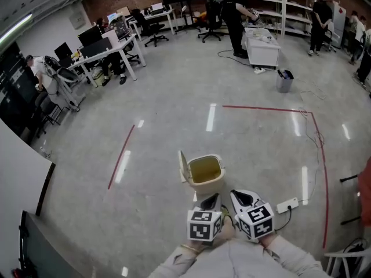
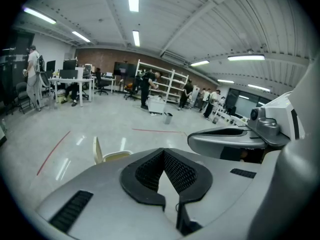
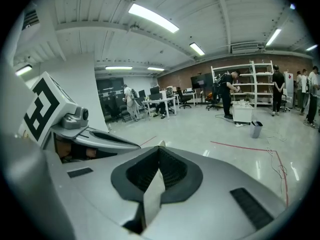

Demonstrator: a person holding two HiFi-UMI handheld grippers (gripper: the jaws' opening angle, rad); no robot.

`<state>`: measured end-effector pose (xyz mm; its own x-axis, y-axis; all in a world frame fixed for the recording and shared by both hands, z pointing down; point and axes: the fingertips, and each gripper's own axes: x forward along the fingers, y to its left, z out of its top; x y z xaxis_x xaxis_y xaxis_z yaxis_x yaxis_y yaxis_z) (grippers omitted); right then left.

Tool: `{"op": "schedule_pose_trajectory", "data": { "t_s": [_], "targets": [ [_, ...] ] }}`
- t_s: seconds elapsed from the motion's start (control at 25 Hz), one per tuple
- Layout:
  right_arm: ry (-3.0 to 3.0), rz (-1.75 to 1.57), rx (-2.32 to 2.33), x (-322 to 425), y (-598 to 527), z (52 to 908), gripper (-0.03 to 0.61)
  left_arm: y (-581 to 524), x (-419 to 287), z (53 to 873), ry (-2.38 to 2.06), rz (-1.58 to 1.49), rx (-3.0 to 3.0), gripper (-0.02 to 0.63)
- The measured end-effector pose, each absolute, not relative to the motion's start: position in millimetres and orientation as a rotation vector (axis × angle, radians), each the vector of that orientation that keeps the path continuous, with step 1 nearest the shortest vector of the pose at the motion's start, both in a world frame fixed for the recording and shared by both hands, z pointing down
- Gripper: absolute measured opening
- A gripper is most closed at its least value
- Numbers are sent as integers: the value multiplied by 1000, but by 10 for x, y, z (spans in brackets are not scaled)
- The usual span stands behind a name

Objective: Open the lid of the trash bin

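We hold both tools low and close to the body, side by side. The left gripper (image 1: 211,202) and the right gripper (image 1: 242,198) each have their jaws pressed together at the tips, with nothing pinched between them; each gripper view shows only floor behind the ribbed pads.

The trash bin (image 1: 206,177) stands on the floor just beyond the jaw tips, on the far side of us and slightly left of centre. We judge the left gripper to be the nearer of the two. The lid (image 1: 184,167) already stands upright along the bin's left rim, and the bin's mouth is exposed. We therefore judge the opening step complete or nearly so.

The lid's long edge runs near to far, so any further push would go leftward, away from the opening.

The floor is bare around the bin on the left and far sides. A power strip (image 1: 288,205) with its cable lies near on the right, well apart from the bin.
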<state>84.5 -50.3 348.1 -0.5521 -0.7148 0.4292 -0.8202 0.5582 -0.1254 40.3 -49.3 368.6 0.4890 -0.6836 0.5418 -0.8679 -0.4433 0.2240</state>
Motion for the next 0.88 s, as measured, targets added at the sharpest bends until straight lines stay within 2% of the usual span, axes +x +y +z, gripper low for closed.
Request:
{"op": "schedule_pose_trajectory", "data": {
  "t_s": [0.88],
  "targets": [
    [-2466,411,1244,729,-324,3512,2,-347,296,3736,-1279,506,2276,5]
  ]
}}
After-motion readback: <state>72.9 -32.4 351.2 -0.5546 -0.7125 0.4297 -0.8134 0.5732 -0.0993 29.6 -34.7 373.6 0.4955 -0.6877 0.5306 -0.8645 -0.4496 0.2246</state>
